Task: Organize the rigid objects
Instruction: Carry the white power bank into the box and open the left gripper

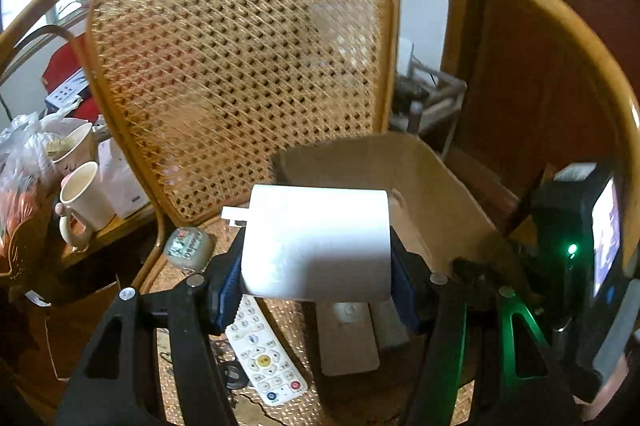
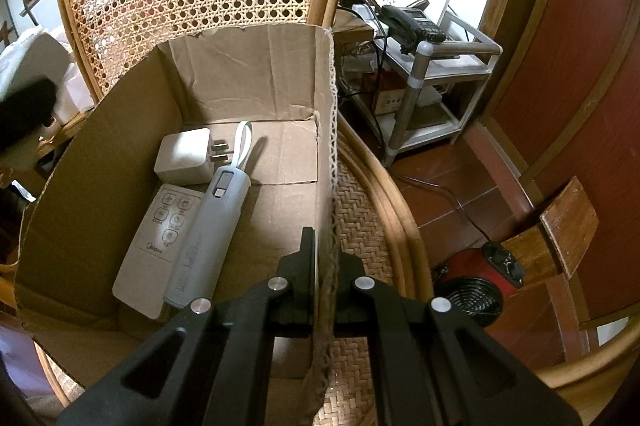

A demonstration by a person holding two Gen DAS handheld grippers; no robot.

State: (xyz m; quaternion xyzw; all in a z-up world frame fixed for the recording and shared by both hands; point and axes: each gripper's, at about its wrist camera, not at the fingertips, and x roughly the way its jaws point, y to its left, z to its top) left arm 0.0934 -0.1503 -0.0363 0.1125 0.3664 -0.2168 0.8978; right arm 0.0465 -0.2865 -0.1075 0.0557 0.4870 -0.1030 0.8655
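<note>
My left gripper (image 1: 316,266) is shut on a white charger block (image 1: 316,242) with metal prongs pointing left, held above the rattan chair seat beside the cardboard box (image 1: 432,186). Below it lie a white TV remote (image 1: 266,350) and a round tape measure (image 1: 188,246). My right gripper (image 2: 326,254) is shut on the right wall of the cardboard box (image 2: 326,130). Inside the box lie a white plug adapter (image 2: 184,156), a flat white remote (image 2: 154,242) and a grey cylindrical device (image 2: 210,234) with a white loop.
The rattan chair back (image 1: 240,58) stands behind the box. Two white mugs (image 1: 86,202) and plastic bags sit on a side table at left. A metal rack (image 2: 432,78) with a phone and a red fan heater (image 2: 476,286) stand on the floor at right.
</note>
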